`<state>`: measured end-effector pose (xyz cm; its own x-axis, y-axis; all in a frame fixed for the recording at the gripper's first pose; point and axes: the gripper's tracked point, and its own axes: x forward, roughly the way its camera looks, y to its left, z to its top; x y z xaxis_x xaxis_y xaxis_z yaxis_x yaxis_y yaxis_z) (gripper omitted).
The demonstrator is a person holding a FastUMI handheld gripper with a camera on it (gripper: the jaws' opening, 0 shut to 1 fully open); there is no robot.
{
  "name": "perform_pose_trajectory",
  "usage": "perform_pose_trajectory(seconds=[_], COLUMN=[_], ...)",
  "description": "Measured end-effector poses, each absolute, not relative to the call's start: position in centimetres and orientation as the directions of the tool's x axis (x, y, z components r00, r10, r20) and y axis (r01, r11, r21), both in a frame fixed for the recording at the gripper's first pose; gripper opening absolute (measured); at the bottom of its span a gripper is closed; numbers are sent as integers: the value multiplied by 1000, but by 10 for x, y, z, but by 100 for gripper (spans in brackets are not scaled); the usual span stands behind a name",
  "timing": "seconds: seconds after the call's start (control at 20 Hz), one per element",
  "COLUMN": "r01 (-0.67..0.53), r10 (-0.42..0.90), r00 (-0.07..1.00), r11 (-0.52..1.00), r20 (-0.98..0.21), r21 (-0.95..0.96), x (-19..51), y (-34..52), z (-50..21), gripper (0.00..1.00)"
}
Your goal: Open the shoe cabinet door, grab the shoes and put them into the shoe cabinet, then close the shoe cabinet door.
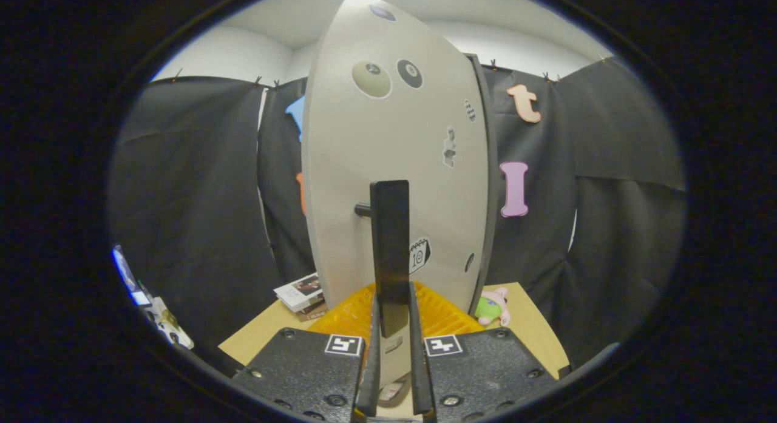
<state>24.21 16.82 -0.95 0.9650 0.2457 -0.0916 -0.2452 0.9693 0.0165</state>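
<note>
Hand-held gripper (391, 326) clamped on the door handle (390, 247): both fingers (371, 350) pressed against the lower end of the dark upright bar, which rises between them and beyond. Handle fixed by a short stub to the shoe cabinet door (394, 168), pale grey, stickered, standing directly ahead of the fingers and turned at an angle. Whether the door is part-open or near closed: cannot tell. Shoes not identified.

Risks, as judged:
- Grip set low on the bar; likely to slide off the end under a pull or push not square to the door's swing.
- Twisting the wrist against the hinge arc liable to strain the stub or lever the fingers apart.
- Orange ridged tray (355, 314) just beyond the fingers, below the door; possible fouling of the door's lower edge.
- Stacked books (300, 292) ahead left and a green plush toy (493, 306) ahead right on the surface (534, 326), both near the door's path.

Pose: held level, pointing straight at the door face, fingers side by side about the upright bar.
</note>
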Motion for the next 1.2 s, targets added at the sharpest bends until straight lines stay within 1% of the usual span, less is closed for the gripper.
perform_pose_trajectory(seconds=[0.2, 0.45, 0.55, 0.65, 0.75, 0.85, 0.95, 1.05, 1.2], r01=[-215, -176, -138, -103, -91, -124, -159, -194, -195], r10=[218, 185, 145, 104, 91, 129, 166, 199, 198], r00=[971, 978, 985, 990, 991, 986, 980, 974, 975], r11=[976, 980, 988, 995, 996, 991, 985, 979, 980], r20=[-96, -100, -95, -90, -98, -104, -105, -103, -100], r21=[37, 92, 74, 11, -2, 58, 73, 60, 36], x=[237, 233, 233, 235, 237, 242, 247, 249, 248], y=[147, 120, 102, 81, 61, 44, 35, 36, 34], z=[-10, -11, -8, -7, -8, -8, -5, -4, -6], gripper=[21, 12, 8, 5, 4, 4, 4, 4, 4])
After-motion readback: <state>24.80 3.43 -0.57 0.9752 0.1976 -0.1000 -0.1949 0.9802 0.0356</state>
